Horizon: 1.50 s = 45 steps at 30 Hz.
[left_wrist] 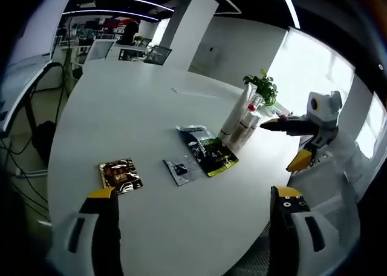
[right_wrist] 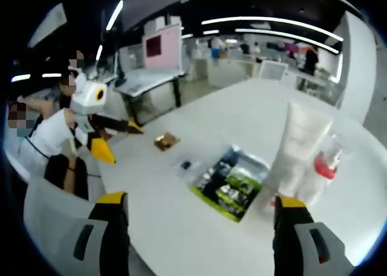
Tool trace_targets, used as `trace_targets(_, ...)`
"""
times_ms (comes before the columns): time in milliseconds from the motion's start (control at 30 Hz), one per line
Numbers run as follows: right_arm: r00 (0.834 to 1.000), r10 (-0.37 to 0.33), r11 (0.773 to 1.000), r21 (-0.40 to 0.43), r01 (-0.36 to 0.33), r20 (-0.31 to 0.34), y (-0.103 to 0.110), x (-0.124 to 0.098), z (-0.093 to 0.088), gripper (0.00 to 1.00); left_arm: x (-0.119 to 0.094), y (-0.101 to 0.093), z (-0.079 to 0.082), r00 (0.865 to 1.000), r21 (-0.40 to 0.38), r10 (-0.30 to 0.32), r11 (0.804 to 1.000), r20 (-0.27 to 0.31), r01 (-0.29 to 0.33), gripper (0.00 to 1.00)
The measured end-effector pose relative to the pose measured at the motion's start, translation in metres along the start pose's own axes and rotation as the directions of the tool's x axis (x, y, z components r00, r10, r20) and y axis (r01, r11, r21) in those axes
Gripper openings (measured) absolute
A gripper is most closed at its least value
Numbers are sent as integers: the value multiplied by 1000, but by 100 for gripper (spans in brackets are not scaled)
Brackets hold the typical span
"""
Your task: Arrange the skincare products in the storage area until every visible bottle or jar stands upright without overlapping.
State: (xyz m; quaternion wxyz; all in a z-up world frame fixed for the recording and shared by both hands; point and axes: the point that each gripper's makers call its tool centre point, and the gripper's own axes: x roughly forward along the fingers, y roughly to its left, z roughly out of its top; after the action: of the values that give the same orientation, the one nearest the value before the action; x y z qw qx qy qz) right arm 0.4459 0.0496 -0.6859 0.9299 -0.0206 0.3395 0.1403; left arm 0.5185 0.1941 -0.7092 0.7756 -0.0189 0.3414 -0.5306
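Right now both grippers have their jaws wide open, and neither one holds or touches anything.

From the left gripper view, the left gripper (left_wrist: 195,197) hangs over the near edge of the big round white table (left_wrist: 127,106), with bare tabletop between its yellow-tipped jaws. Going left to right on the table, a small shiny brown and gold packet (left_wrist: 120,174) lies flat near the edge by the left jaw. Next comes a small clear packet with a dark blue spot (left_wrist: 179,169), then a bigger black and green foil packet (left_wrist: 210,152) just beside it, both lying flat. Past them, near the far right edge, a tall white squeeze tube (left_wrist: 237,111) stands upright, with a clear bottle that has a red band (left_wrist: 249,123) right next to it. A small green plant (left_wrist: 263,86) sits behind them.

From the right gripper view, the right gripper (right_wrist: 201,204) hangs over the table edge, also apart from everything. The white tube stands just past its right jaw, with the clear bottle beside it.
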Motion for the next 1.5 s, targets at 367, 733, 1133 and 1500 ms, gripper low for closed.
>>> trace_targets(367,999,33,999,-21,-33,-11,8,13,4,99,2,16,-6,1000,-12,-5,1000,-24,5,99)
trace_targets(733,998,64,997,-31,-64,-11,14,29,11,99,2,28,-10,999,-20,3,1000,-40,-4,99)
trace_targets(1133,994,107,993,-56,-108,-5,27,51,21,98,5,26,-11,999,-36,12,999,-43,-13,99)
trace_targets(1500,988,152,985,-74,-155,-35,40,73,21,96,6,33,-15,998,-48,17,999,-59,-19,99)
